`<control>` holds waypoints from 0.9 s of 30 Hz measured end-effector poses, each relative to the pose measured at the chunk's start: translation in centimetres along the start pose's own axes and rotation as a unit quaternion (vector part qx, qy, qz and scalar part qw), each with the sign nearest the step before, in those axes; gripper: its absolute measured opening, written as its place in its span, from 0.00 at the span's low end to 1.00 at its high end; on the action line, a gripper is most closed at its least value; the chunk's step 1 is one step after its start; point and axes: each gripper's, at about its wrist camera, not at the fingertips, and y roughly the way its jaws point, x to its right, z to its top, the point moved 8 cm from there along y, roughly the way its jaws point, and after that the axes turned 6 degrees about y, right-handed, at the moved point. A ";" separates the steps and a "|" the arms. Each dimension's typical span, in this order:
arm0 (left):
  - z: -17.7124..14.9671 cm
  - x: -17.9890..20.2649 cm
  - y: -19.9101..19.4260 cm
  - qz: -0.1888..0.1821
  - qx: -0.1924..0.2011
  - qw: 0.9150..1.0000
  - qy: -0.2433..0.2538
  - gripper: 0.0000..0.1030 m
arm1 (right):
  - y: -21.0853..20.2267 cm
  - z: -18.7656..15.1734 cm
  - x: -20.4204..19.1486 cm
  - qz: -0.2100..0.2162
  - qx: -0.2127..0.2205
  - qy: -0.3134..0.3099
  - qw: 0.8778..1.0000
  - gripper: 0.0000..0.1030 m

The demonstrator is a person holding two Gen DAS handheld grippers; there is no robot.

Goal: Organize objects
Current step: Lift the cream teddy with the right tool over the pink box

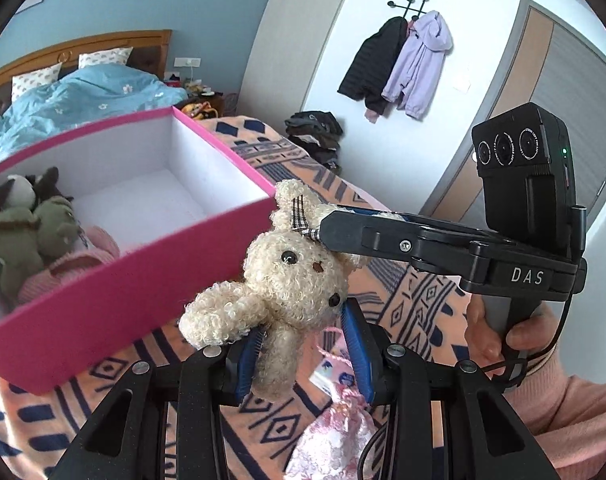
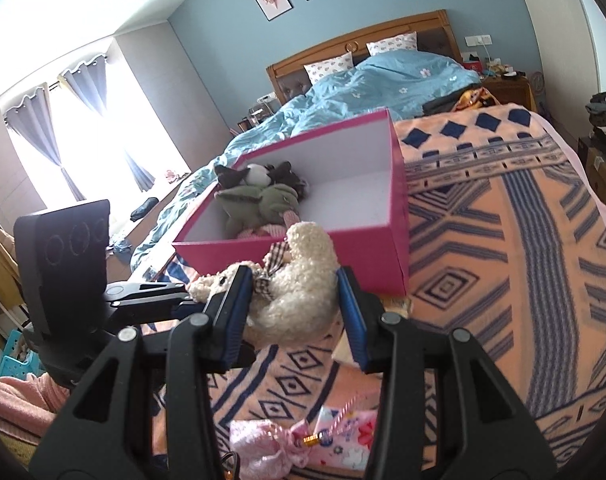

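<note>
A cream curly plush bear (image 1: 291, 280) with a plaid bow hangs in the air between both grippers, in front of the pink box (image 1: 123, 280). My left gripper (image 1: 303, 344) has its blue pads around the bear's body and a leg. My right gripper (image 2: 291, 304) has its pads on either side of the bear (image 2: 299, 280); in the left wrist view its fingers (image 1: 343, 232) press at the bear's head. The pink box (image 2: 395, 240) holds a green plush (image 2: 263, 204), a dark plush and a pink striped item at its left end.
The box sits on a peach blanket with navy patterns (image 2: 503, 260). A pink satin pouch (image 2: 271, 444) and a small printed packet lie on the blanket below the grippers. A bed with a blue duvet (image 2: 383, 80) stands behind. Coats hang on the wall (image 1: 403, 64).
</note>
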 end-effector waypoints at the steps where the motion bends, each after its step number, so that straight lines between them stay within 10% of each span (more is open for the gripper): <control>1: 0.4 -0.2 0.0 0.003 0.001 1.000 0.001 0.38 | 0.1 0.3 -0.1 0.000 0.002 -0.002 1.000 0.44; 27: 7.2 -7.5 0.8 0.061 -0.013 0.998 0.013 0.38 | 5.4 7.0 0.6 -0.001 0.002 0.004 1.000 0.44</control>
